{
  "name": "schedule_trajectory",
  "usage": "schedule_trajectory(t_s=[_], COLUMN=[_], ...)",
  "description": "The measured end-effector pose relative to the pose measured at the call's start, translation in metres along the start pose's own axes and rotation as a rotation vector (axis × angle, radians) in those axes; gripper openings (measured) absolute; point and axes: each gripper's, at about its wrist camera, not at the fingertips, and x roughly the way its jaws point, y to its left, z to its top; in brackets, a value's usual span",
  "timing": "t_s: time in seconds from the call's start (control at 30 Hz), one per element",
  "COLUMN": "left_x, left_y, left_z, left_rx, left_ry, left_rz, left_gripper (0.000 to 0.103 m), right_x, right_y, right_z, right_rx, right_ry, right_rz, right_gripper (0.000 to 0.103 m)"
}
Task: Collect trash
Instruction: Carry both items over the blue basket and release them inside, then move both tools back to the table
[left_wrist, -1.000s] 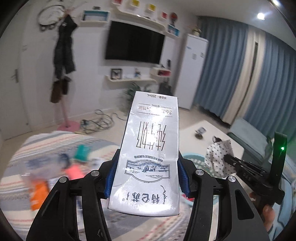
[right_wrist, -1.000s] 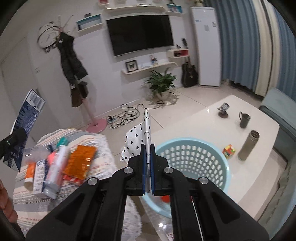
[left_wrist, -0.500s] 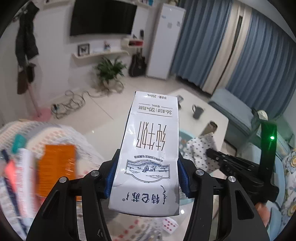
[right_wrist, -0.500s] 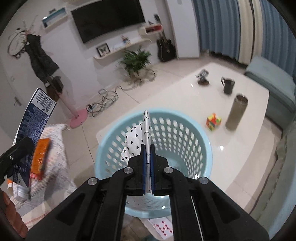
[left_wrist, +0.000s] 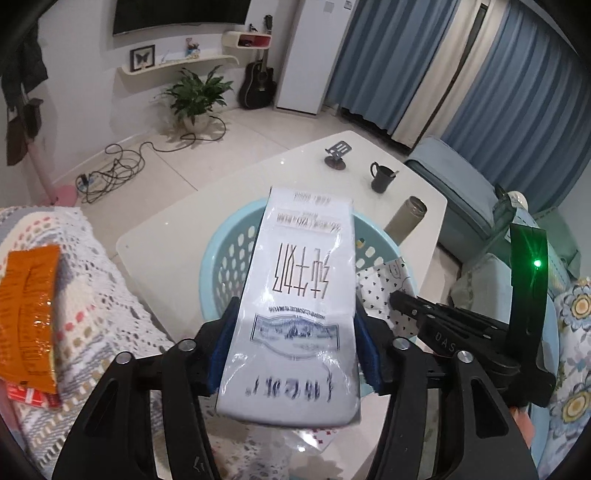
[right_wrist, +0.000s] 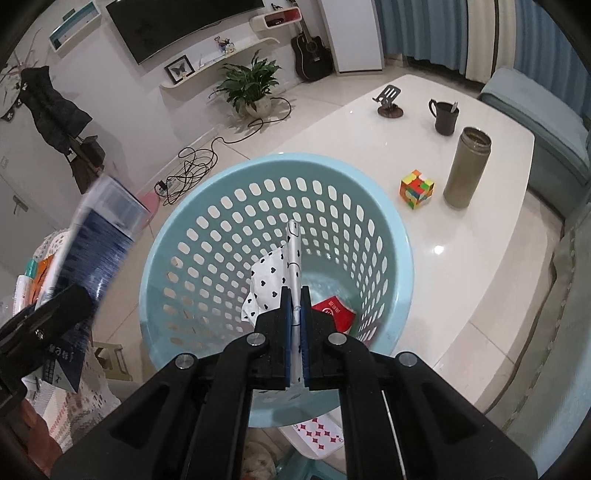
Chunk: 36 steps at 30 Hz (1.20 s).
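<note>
My left gripper (left_wrist: 293, 328) is shut on a white milk carton (left_wrist: 295, 295) and holds it above the near left rim of the light blue perforated basket (left_wrist: 225, 254). The carton also shows in the right wrist view (right_wrist: 92, 251), blurred. My right gripper (right_wrist: 294, 306) is shut on a white wrapper with black hearts (right_wrist: 269, 284) and holds it over the basket's (right_wrist: 207, 192) opening. It shows in the left wrist view (left_wrist: 380, 284) too. A red packet (right_wrist: 334, 314) lies on the basket's bottom.
The basket stands at the end of a white table (right_wrist: 461, 258) with a Rubik's cube (right_wrist: 416, 188), a thermos (right_wrist: 466, 170), a dark mug (right_wrist: 445, 116) and a phone stand (right_wrist: 389, 103). An orange packet (left_wrist: 29, 314) lies on a knitted cover at left. A playing card (right_wrist: 317, 432) lies below the basket.
Both grippers swung right and down from the knitted cover toward the basket. The heart wrapper is now over the basket's inside, and the carton is at its rim.
</note>
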Motion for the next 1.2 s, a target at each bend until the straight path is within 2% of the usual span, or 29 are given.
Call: schedule_trajectory(t_s=[0.07,0.2,0.37,0.57,0.73,0.87,1.03,1.2], left_x=[-0.003,-0.007,-0.016,-0.034,-0.067,-0.105,-0.152,-0.201], left_y=[0.001,0.003,0.006,0.007,0.012,0.02,0.035,0.064], left_z=[-0.002,-0.005,-0.009,-0.016,-0.025,-0.035,-0.046,-0.062], left_rx=[-0.006,-0.018,-0.03,-0.042,-0.051,-0.061,-0.083,-0.146], left_ry=[-0.005,-0.012,-0.021,-0.047,-0.103,-0.17,-0.263,-0.348], left_rz=[0.001,-0.002,0.003,0.005,0.018,0.053,0.13,0.203], left_gripper=[0.066,0.069,0.069,0.069,0.069,0.069,0.077,0.083], right_x=[0.0,-0.002,-0.008,-0.024,-0.045,-0.067,-0.093,-0.111], right_y=[-0.002,-0.002,0.0,0.01,0.031,0.055,0.094,0.131], right_z=[0.0,-0.001,-0.003,-0.007,-0.011,-0.014,-0.021,-0.029], right_rx=[0.004,0.006,0.005,-0.017,-0.062,-0.116,-0.208,-0.285], right_ry=[0.004,0.004,-0.008,-0.033,-0.068,-0.108,-0.156,-0.188], right_rz=[0.003,0.012,0.016,0.027,0.053,0.081,0.121,0.168], right_gripper=[0.005,0.012,0.027,0.04,0.041,0.047,0.053,0.057])
